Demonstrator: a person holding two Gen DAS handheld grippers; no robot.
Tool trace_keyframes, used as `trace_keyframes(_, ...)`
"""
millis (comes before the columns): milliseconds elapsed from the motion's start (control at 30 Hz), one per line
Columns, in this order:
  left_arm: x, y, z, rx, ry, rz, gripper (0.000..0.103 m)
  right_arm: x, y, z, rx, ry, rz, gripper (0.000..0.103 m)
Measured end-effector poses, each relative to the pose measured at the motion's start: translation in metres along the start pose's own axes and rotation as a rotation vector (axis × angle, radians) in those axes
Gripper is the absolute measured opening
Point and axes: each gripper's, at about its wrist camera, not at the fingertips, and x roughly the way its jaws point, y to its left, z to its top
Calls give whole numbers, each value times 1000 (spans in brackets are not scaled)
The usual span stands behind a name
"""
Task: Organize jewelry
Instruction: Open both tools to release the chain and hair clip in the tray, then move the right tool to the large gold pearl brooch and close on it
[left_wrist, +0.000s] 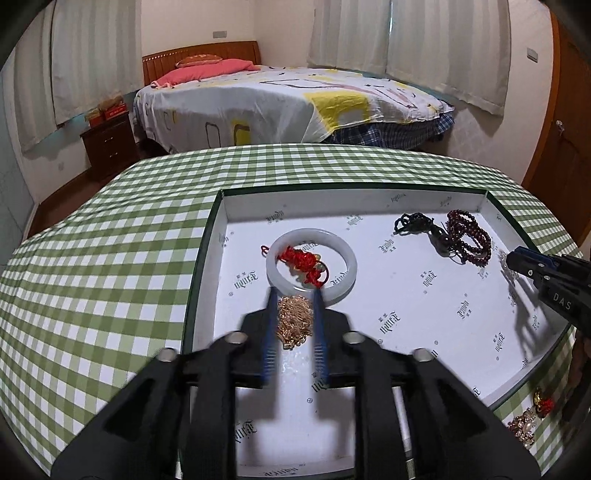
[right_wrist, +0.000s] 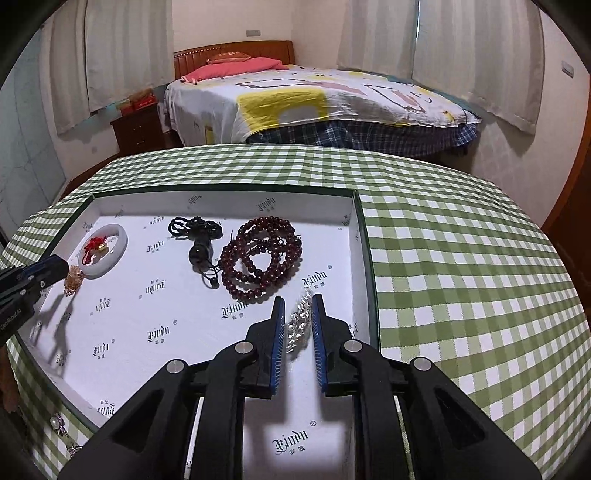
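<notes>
A white-lined box (left_wrist: 369, 197) lies on the green checked table. Over its left part my left gripper (left_wrist: 294, 293) stands open, and a gold chain (left_wrist: 295, 321) lies heaped on the box floor between its blue pads. Just beyond its tips are a white bangle (left_wrist: 347, 258) and a red knotted charm (left_wrist: 303, 262). My right gripper (right_wrist: 298, 298) hangs over the right part, narrowly open. A silver chain (right_wrist: 299, 325) lies between its pads, close to both. Dark red beads (right_wrist: 258, 254) and a black cord pendant (right_wrist: 199, 251) lie in the middle.
Outside the box's near edge lie a pearl brooch (left_wrist: 522, 428) and a small red and gold charm (left_wrist: 543, 402). Each gripper shows at the edge of the other's view, as my left gripper (right_wrist: 55, 264) does here. A bed (left_wrist: 295, 99) stands behind the table.
</notes>
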Motion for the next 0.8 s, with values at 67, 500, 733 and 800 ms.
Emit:
trace_keyframes(67,-1,2,0,-9,-2,-1,33,-1,0,-1,-2,-6,-4,35)
trace_keyframes(500,-45,1,-7,-35,-59,21,50,-51,9,-6,15,-97,13,37)
trace_keyframes(733,-80,-8,-25,-24,-91,41,54,-82,16,-28,18,-112,34,37)
trace_keyframes(800,-87,-10,-31,-21,-91,44,54,-90,20,-38,8,-108,35,37)
